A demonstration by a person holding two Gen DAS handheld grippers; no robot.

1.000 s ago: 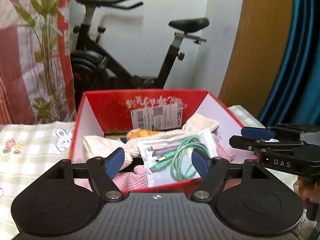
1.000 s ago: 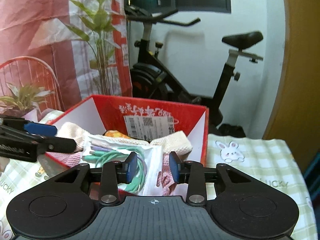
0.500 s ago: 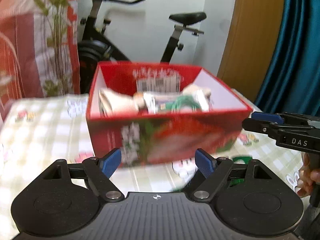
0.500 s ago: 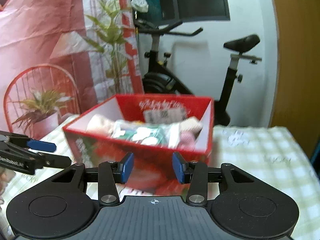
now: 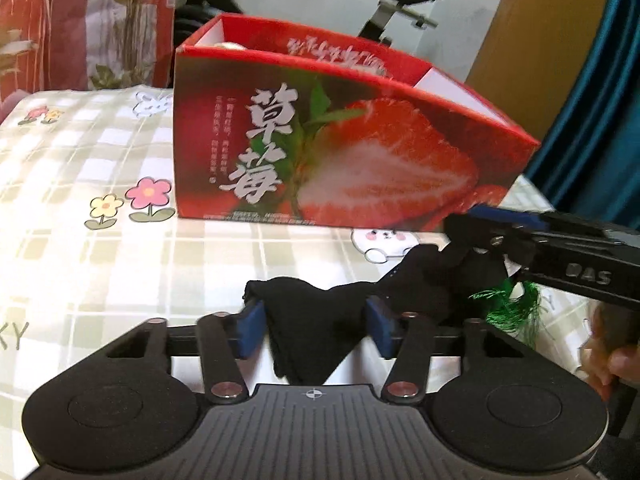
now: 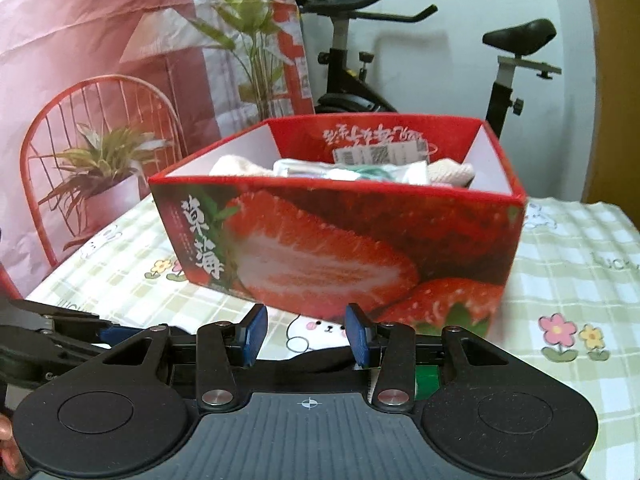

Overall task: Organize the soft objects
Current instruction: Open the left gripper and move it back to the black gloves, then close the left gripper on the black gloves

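Left gripper (image 5: 314,330) fingers closing around black cloth (image 5: 308,320), grip unclear; right gripper (image 6: 306,336) fingers apart, empty. Cloth may slip short of red box (image 5: 340,152).

A crumpled black cloth (image 5: 312,320) lies on the checked tablecloth before the open strawberry box (image 5: 340,152).

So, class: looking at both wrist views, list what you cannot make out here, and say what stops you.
- Left view: contents of the red box, hidden by its front wall.
- Left view: whether the left gripper pinches the black cloth; dark on dark.
- Left view: green tassel, partly behind the right gripper.
- Right view: cloth, covered by the gripper body.
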